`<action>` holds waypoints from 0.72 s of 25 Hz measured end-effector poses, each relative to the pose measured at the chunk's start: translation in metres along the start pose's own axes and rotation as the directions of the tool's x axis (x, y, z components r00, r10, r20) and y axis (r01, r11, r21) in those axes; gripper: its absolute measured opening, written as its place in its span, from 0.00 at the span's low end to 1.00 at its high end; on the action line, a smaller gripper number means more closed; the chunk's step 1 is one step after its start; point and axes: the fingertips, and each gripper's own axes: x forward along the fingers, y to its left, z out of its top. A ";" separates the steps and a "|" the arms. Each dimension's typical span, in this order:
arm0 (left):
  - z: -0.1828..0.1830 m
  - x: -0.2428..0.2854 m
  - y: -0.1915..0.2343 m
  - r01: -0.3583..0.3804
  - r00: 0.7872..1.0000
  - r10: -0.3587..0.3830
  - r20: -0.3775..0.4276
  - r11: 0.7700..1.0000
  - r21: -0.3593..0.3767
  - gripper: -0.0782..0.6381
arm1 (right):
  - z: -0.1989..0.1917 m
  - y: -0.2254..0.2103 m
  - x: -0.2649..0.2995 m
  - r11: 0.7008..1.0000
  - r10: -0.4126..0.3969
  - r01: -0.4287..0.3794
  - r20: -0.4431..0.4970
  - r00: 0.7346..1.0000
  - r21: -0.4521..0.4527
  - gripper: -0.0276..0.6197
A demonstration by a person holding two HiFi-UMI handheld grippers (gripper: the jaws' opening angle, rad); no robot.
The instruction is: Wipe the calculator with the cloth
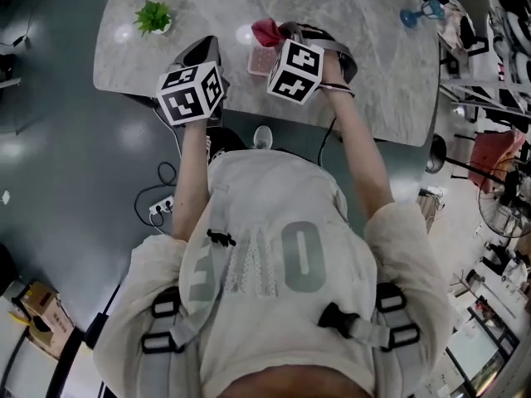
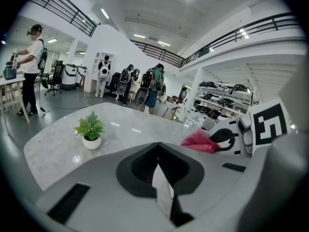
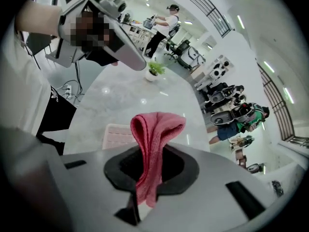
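Note:
My right gripper [image 1: 282, 33] is shut on a red-pink cloth [image 1: 266, 31], held above the marble table [image 1: 365, 73]. In the right gripper view the cloth [image 3: 153, 139] stands folded up out of the pinched jaws, with its tail hanging below them. The pale pink calculator [image 1: 260, 60] lies flat on the table right under the cloth, and shows as calculator [image 3: 117, 135] behind the jaws. My left gripper [image 1: 206, 48] hovers just left of the calculator; in its own view the left gripper [image 2: 158, 145] is shut with nothing between the jaws, and the cloth [image 2: 200, 141] shows to its right.
A small potted plant [image 1: 153, 16] stands at the table's far left, and a blue object [image 1: 412, 15] at the far right. The table's near edge runs just below the grippers. A power strip [image 1: 162, 208] lies on the floor. Several people stand in the background [image 2: 147, 86].

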 end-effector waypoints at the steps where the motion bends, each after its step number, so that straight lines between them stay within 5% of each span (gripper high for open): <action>1: 0.009 -0.002 -0.004 0.005 1.000 -0.006 0.017 1.000 0.011 0.14 | -0.001 -0.011 -0.008 0.999 -0.028 0.028 0.007 1.000 0.016 0.13; 6: 0.052 -0.019 -0.031 0.030 0.993 -0.038 0.113 0.997 0.069 0.14 | -0.008 -0.052 -0.059 0.977 -0.186 0.178 0.060 0.981 0.121 0.13; 10: 0.078 -0.033 -0.060 0.043 0.980 -0.067 0.188 0.991 0.131 0.14 | -0.022 -0.071 -0.103 0.930 -0.311 0.278 0.113 0.944 0.239 0.13; 18: 0.113 -0.073 -0.110 0.032 0.934 -0.127 0.333 0.961 0.274 0.14 | -0.045 -0.075 -0.175 0.760 -0.525 0.364 0.178 0.832 0.539 0.13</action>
